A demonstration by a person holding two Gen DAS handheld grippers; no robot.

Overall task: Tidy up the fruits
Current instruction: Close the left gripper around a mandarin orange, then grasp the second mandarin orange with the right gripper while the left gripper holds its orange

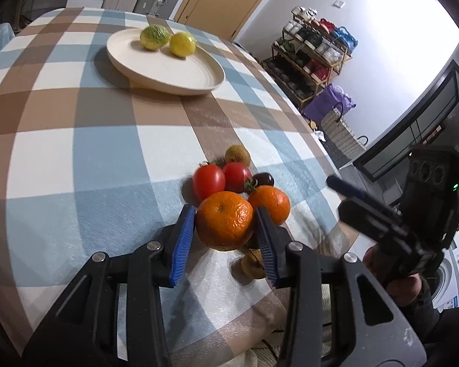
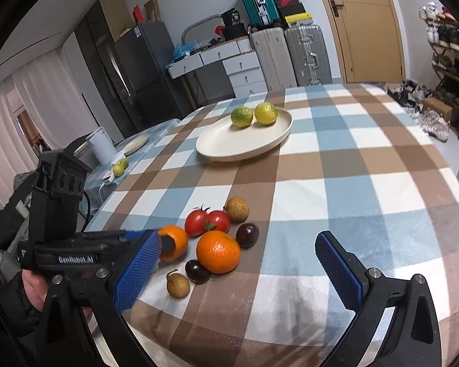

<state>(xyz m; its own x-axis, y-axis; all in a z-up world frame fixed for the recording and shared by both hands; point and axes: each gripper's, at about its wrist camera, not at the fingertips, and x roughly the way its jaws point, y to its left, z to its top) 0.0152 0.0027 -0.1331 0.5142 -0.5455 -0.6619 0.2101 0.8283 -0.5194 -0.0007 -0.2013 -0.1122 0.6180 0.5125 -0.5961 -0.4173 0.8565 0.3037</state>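
The left gripper [image 1: 225, 229] clamps 1 of 2 oranges [image 1: 225, 220]; the right gripper [image 2: 238, 270] hangs spread wide, holding nothing. In the pile near the table's near edge: 2 tomatoes [image 2: 196, 222], 2 dark plums [image 2: 247, 235], 2 brown longans [image 2: 178, 284]. Beyond bare checked cloth [image 2: 336, 165], 1 cream plate [image 2: 229, 148] holds 2 yellow-green citrus [image 2: 265, 113].

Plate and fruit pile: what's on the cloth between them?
Nothing: bare checked tablecloth separates the plate from the fruit pile in both wrist views.
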